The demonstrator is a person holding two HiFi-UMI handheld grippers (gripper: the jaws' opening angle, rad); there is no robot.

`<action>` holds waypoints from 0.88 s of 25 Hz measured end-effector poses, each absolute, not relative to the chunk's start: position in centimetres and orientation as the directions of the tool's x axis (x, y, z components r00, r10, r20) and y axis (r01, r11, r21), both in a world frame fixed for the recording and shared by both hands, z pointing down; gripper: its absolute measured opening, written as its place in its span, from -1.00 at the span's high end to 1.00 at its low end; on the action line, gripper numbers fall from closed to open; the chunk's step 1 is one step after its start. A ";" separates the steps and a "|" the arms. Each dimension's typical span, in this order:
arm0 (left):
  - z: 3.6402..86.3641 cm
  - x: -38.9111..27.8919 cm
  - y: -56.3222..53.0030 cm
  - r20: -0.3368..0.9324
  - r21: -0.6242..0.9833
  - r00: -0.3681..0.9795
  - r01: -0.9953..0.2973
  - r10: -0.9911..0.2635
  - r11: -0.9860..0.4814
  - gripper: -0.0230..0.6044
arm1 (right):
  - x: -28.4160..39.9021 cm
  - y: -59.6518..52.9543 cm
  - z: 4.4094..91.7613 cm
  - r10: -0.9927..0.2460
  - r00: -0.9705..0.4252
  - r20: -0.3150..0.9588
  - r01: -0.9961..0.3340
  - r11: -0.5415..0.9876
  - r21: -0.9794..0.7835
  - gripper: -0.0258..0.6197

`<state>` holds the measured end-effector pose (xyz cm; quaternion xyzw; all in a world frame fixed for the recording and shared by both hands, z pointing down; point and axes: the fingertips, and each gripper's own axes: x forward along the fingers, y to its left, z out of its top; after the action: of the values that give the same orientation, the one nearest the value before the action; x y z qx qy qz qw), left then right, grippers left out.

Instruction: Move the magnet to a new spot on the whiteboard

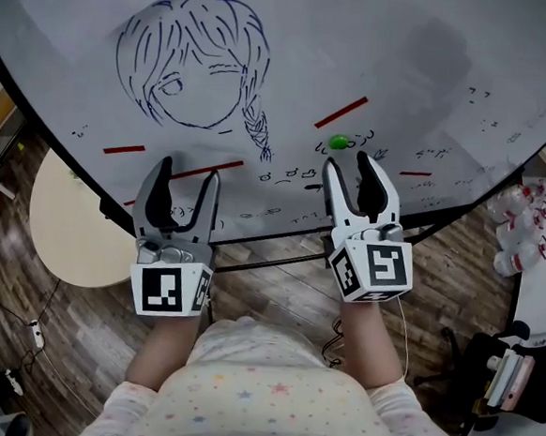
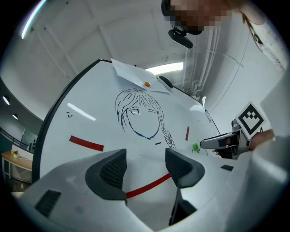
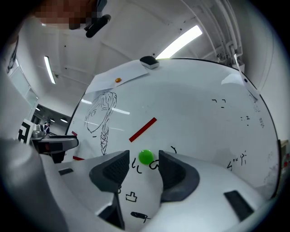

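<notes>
The right gripper [image 1: 347,164] gapes just short of the green magnet [image 1: 337,142] near the whiteboard's [image 1: 362,41] lower edge, and the left gripper [image 1: 190,170] gapes too.

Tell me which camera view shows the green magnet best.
The right gripper view: the green magnet sits large and unblocked just beyond the open jaws. The head view shows it small, ahead of the right gripper. The left gripper view shows a tiny green dot far right.

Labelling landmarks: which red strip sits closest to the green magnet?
The slanted red strip just above the green magnet; the rest lie farther off to either side.
</notes>
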<state>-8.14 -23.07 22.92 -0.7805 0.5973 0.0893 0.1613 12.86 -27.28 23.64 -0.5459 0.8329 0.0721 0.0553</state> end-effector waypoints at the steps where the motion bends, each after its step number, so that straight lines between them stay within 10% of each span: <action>1: 22.8 -8.1 -23.1 -0.333 -0.147 0.268 -0.962 -0.904 -0.231 0.13 | 12.8 -27.5 23.6 -0.901 -0.399 -0.170 -0.917 0.394 0.065 0.30; 22: 22.7 -8.2 -24.4 -0.339 -0.152 0.259 -0.964 -0.905 -0.219 0.16 | 11.9 -29.8 23.7 -0.901 -0.400 -0.167 -0.916 0.387 0.103 0.47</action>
<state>-8.21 -24.37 22.67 -0.7757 0.6021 0.0886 0.1670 11.95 -29.84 23.67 -0.5462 0.8318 0.0895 0.0416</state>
